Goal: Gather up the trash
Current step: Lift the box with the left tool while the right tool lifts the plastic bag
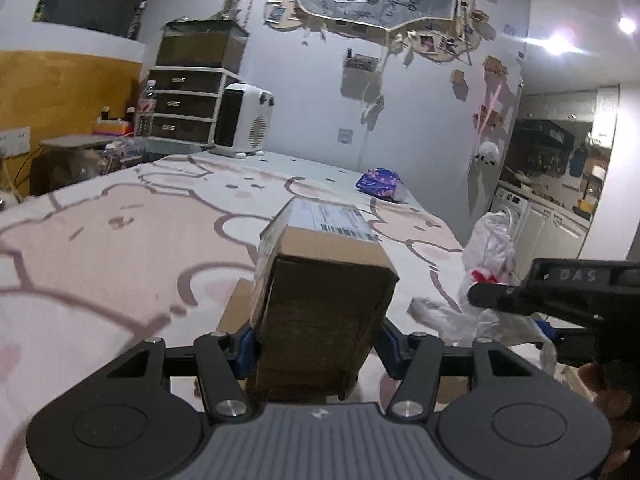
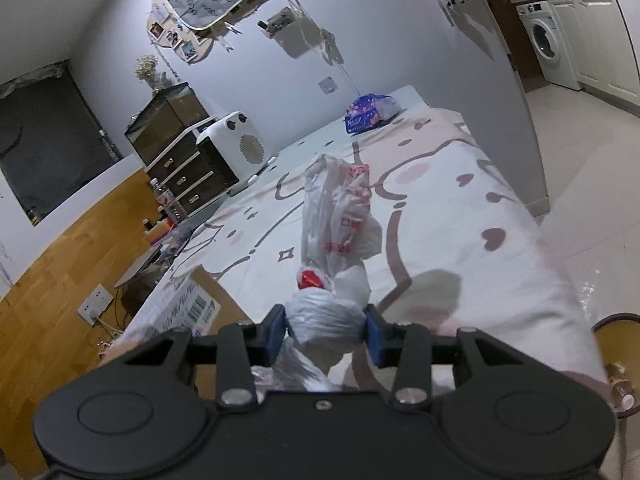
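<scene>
My left gripper (image 1: 318, 346) is shut on a brown cardboard box (image 1: 324, 280) with a shipping label on top, held above the bed. My right gripper (image 2: 326, 334) is shut on a crumpled white plastic bag (image 2: 340, 220) with red print, which sticks up in front of its fingers. The bag also shows in the left wrist view (image 1: 490, 252), with the right gripper's black body (image 1: 560, 288) beside it. The box's labelled corner shows in the right wrist view (image 2: 196, 308) at lower left.
The bed (image 1: 120, 220) has a pink and white bear-print cover. A blue patterned tissue pack (image 1: 378, 182) lies at its far end. A white heater (image 1: 244, 120) and a drawer unit (image 1: 184, 108) stand by the wall. A washing machine (image 2: 542, 40) stands far right.
</scene>
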